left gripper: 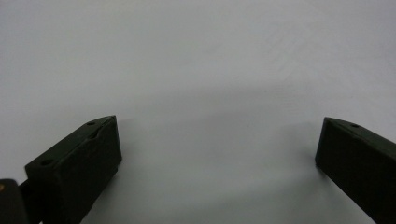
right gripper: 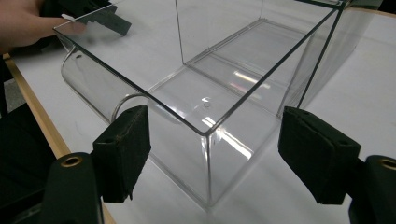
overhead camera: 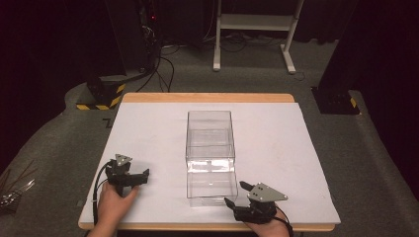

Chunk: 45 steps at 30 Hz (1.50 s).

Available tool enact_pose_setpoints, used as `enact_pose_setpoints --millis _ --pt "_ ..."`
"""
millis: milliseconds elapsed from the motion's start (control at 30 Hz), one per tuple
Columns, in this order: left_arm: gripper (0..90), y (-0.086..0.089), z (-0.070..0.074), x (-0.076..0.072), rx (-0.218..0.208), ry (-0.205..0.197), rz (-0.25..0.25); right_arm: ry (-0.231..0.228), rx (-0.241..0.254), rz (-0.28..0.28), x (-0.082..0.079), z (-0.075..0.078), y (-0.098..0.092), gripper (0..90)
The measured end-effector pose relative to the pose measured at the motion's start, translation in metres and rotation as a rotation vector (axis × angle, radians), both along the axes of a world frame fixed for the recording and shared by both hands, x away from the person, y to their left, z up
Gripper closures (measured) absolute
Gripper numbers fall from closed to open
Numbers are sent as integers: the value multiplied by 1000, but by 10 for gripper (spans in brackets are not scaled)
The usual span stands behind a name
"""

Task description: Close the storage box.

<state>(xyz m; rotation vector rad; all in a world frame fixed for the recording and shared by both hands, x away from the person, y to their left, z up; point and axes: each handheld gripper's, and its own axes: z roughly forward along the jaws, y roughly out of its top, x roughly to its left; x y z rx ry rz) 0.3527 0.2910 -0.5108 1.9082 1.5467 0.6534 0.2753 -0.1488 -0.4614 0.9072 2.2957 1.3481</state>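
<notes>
A clear plastic box (overhead camera: 210,143) stands open-topped in the middle of the white table (overhead camera: 276,128), long side running away from me. An inner wall divides it across. My right gripper (overhead camera: 236,193) sits at the box's near right corner. In the right gripper view that corner of the box (right gripper: 208,154) lies between the jaws of my right gripper (right gripper: 217,121), and the pads stand apart from it. My left gripper (overhead camera: 131,174) rests to the left of the box, open over bare white surface, nothing between the jaws of this left gripper (left gripper: 219,126).
The table's wooden edge (overhead camera: 207,97) shows at the far side. On the carpet behind stand a white frame (overhead camera: 254,22), a yellow-and-black striped base (overhead camera: 101,96) at the left, a black base (overhead camera: 336,101) at the right, and cables (overhead camera: 163,64).
</notes>
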Motion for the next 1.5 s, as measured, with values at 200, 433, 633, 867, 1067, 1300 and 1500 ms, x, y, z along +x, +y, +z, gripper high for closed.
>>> enact_pose_setpoints --millis 200,433,633,867,1067,1300,1500 --pt "5 0 0 0 -1 0 0 -4 3 -12 2 0 3 263" --pt "5 0 0 0 -1 0 0 -10 5 -26 4 0 5 276" --pt "5 0 0 0 0 1 0 -10 5 -39 7 0 9 272" --pt "5 0 0 0 -1 0 0 -21 -7 -42 10 -1 14 257" --pt "5 0 0 0 -1 0 0 -19 -11 -54 14 -1 15 245" --pt "5 0 0 0 -1 1 0 -24 -38 -59 21 1 14 233" --pt "5 0 0 0 -1 1 0 -5 -34 -68 28 1 13 202"
